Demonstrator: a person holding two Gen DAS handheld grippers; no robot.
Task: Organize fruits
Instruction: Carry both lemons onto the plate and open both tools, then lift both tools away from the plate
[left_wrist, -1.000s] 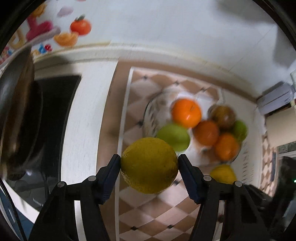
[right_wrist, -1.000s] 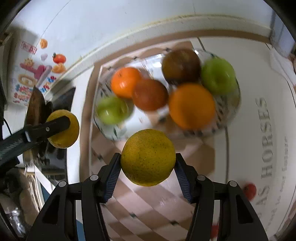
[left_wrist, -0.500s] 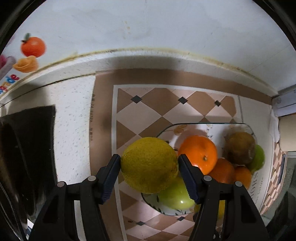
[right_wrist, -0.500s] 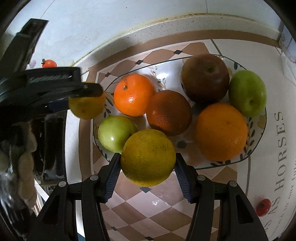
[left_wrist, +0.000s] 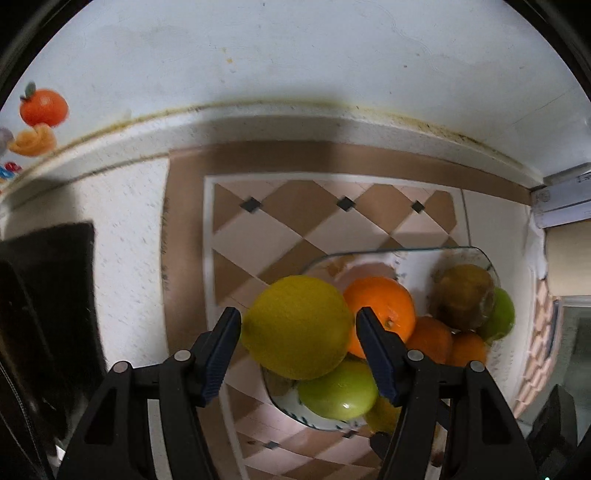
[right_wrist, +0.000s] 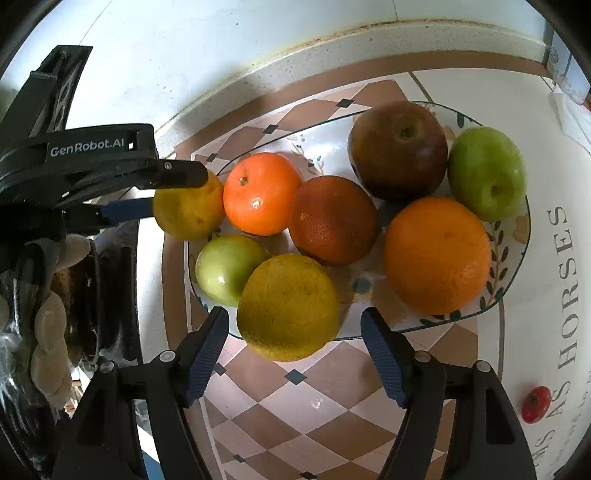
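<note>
The right gripper (right_wrist: 295, 339) stands with its jaws spread, clear of a speckled yellow citrus (right_wrist: 288, 306) that sits at the near rim of the dish (right_wrist: 517, 266); I judge this one just released. The left gripper (left_wrist: 299, 332) clamps a second yellow fruit (left_wrist: 297, 326), dull and pebbly, at the dish's left edge beside a bright orange (right_wrist: 260, 194); whether it touches the dish I cannot tell. The dish, glassy with a leaf pattern, lies on the checked tabletop (right_wrist: 314, 402) and also carries a green apple (right_wrist: 227, 269), a dark orange (right_wrist: 332, 219), a brownish apple (right_wrist: 397, 147), another green apple (right_wrist: 487, 171) and a large orange (right_wrist: 437, 254). The job looks nearly finished; only the left-hand fruit remains to be set down.
</note>
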